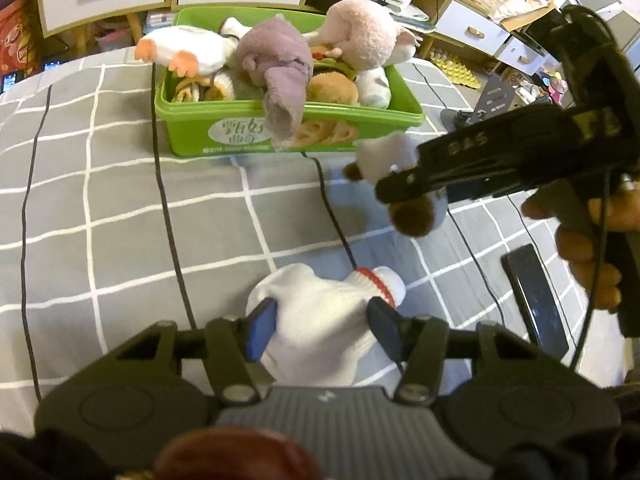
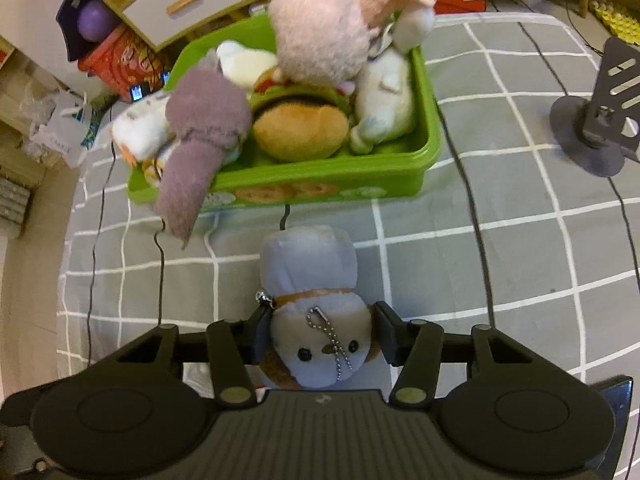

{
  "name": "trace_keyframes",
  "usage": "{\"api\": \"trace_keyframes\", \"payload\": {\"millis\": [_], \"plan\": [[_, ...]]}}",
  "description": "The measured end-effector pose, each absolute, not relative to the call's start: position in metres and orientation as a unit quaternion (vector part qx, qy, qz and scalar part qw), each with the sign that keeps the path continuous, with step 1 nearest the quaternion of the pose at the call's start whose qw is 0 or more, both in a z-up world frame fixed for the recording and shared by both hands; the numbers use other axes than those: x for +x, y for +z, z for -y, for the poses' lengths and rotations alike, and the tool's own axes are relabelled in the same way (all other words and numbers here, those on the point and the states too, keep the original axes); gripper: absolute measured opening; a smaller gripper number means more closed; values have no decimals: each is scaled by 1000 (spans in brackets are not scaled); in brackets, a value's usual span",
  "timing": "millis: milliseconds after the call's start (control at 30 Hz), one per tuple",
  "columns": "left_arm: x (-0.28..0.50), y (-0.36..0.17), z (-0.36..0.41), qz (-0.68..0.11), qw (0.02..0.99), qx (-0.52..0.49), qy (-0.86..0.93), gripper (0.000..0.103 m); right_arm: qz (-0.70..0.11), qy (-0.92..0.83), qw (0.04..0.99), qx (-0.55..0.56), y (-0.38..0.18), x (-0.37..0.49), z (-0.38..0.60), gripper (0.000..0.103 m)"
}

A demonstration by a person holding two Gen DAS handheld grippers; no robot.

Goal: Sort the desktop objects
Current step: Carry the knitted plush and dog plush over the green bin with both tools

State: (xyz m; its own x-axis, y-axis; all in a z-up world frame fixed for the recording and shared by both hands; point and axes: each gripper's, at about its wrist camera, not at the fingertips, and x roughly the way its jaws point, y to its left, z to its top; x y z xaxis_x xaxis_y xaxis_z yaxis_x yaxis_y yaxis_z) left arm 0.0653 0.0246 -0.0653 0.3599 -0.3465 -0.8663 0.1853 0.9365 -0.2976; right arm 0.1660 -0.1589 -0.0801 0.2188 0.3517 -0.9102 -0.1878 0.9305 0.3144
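Now our right gripper, clamped on the dog plush, sits nearer the green bin, straight ahead; our left gripper straddles the white plush.

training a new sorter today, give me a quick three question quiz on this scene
1. True or false: the green bin is empty.
2. Which tongs hold the dog plush? A) left B) right
3. What lies between the left tongs?

Key: 1. False, it is piled with plush toys, a burger plush among them. 2. B, the right tongs clamp its head. 3. The white plush with the red collar.
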Motion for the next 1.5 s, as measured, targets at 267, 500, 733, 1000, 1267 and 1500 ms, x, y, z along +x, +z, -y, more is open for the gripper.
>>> {"api": "trace_keyframes", "payload": {"millis": [267,500,733,1000,1267,1500], "plan": [[69,-81,-24,-567,802,-98,-163,90,-608,165,773,74,-76,165,178,53],[67,-89,-14,-573,807,-45,-138,72,-609,166,772,71,-77,162,178,53],[65,-79,-12,-562,814,-44,-143,62,-601,172,776,82,-66,159,185,53],[72,-54,-17,-532,833,-53,-141,62,-586,183,782,105,-46,164,186,53],[94,-16,-38,-493,858,-75,-119,62,-556,202,796,127,-12,177,180,54],[127,17,-51,-461,876,-87,-108,62,-543,206,802,137,10,200,172,54]]}}
